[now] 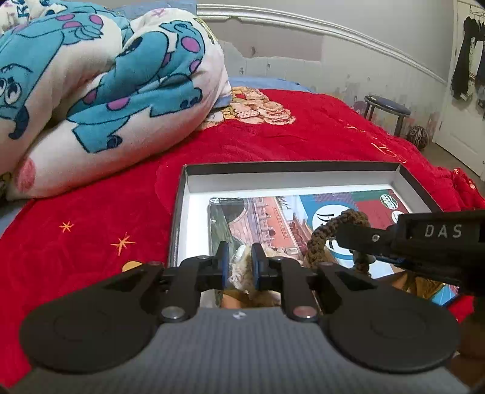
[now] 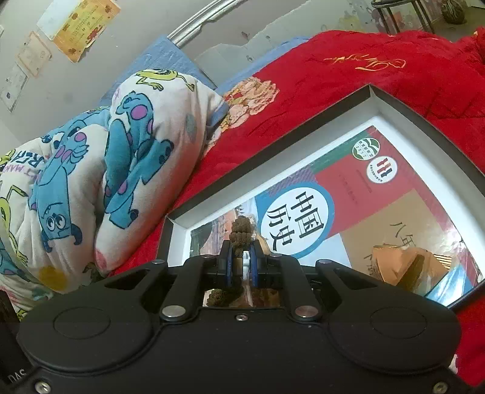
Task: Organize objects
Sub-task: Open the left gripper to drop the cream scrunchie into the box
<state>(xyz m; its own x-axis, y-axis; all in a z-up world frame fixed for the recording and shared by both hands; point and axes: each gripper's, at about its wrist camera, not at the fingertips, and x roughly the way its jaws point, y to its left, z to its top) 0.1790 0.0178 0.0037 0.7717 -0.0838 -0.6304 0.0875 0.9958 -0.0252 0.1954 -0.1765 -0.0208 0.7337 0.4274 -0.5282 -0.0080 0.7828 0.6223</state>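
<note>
A shallow black box with a white inside (image 1: 291, 168) lies on the red blanket. A glossy textbook (image 1: 272, 215) rests flat in it, also in the right wrist view (image 2: 348, 188). A brown braided cord (image 1: 326, 230) loops up over the book from a fuzzy beige item (image 1: 242, 272). My left gripper (image 1: 240, 263) is low over the box's near edge, its blue pads a little apart. The fuzzy item and a small white piece show between them, without clear pressure. My right gripper (image 2: 242, 263) is shut on the braided cord (image 2: 242, 232). It enters the left wrist view from the right (image 1: 341, 235).
A rolled comforter with blue cartoon monsters (image 1: 106, 91) lies left of the box on the red blanket (image 1: 91, 242). Beyond the bed stand a round stool (image 1: 386, 110), a patterned ball (image 1: 417, 137) and dark clothes hanging on a door (image 1: 466, 60). Papers hang on the wall (image 2: 81, 27).
</note>
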